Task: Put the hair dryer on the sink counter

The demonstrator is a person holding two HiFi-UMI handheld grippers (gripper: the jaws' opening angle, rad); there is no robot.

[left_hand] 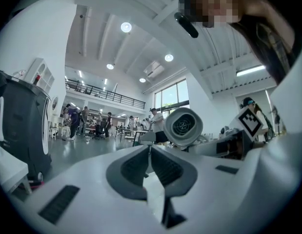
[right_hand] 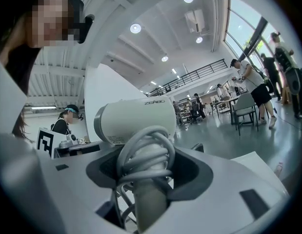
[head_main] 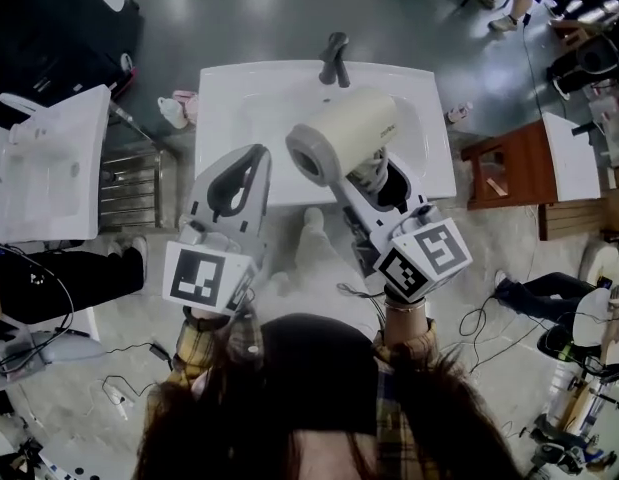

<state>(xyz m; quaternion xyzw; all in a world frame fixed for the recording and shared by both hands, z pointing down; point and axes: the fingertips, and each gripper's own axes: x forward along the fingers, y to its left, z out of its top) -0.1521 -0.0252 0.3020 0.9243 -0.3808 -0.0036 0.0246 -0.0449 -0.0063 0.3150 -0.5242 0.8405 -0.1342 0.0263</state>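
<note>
The right gripper [right_hand: 147, 172] has its fingers [right_hand: 195, 173] spread wide and pinching the handle of the hair dryer [right_hand: 135, 118]. The coiled cord [right_hand: 146, 152] is bundled round the handle and caught between them too, and the barrel sticks out just past the fingertips. The left gripper [left_hand: 151, 152] is off to one side with its fingers pressed together on nothing, and the hair dryer shows beyond its tips. Below and beyond both pairs of fingers lies the sink counter [head_main: 221, 98]. The hair dryer seems to hang in the air over the basin [head_main: 279, 98], not touching it. To set it down well, I would carry it off the basin to a flat stretch of counter to one side of the fingers. I would lower it until barrel and handle both rest, and only then let the fingers part, since a round barrel would likely roll toward the bowl from a slope. The cord loops may snag a finger, so the pull back should be straight. Farther past the fingertips stands the tap [head_main: 334, 58]; it is best to stop short of it.
</note>
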